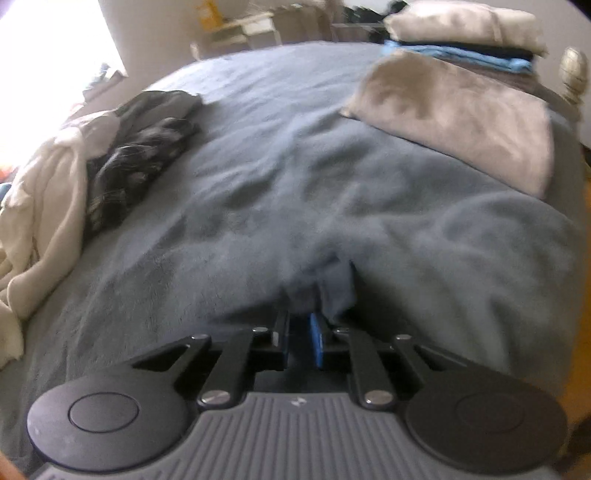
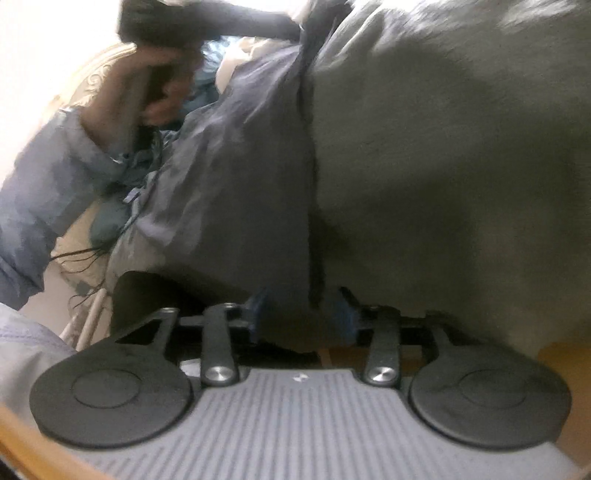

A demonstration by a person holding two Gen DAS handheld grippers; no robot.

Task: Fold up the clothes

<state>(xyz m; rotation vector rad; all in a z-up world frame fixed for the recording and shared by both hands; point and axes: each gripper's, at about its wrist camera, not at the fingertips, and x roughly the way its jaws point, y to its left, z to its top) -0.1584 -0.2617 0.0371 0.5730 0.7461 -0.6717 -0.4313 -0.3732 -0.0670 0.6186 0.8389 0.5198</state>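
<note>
Bed-spread grey-blue garment [image 1: 295,206], its edge pinched in left claw [image 1: 314,306].

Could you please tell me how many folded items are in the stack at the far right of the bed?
3 can be told apart: a beige piece on top, a dark one beneath, then a light blue one. More may lie hidden underneath.

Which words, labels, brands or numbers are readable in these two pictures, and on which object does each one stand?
No text can be read.
Left hand-held gripper: a small white mark on its grey body, too small to read.
Right hand-held gripper: the same kind of mark, also too small.
Yellow item at the back: blurred, nothing readable.
</note>
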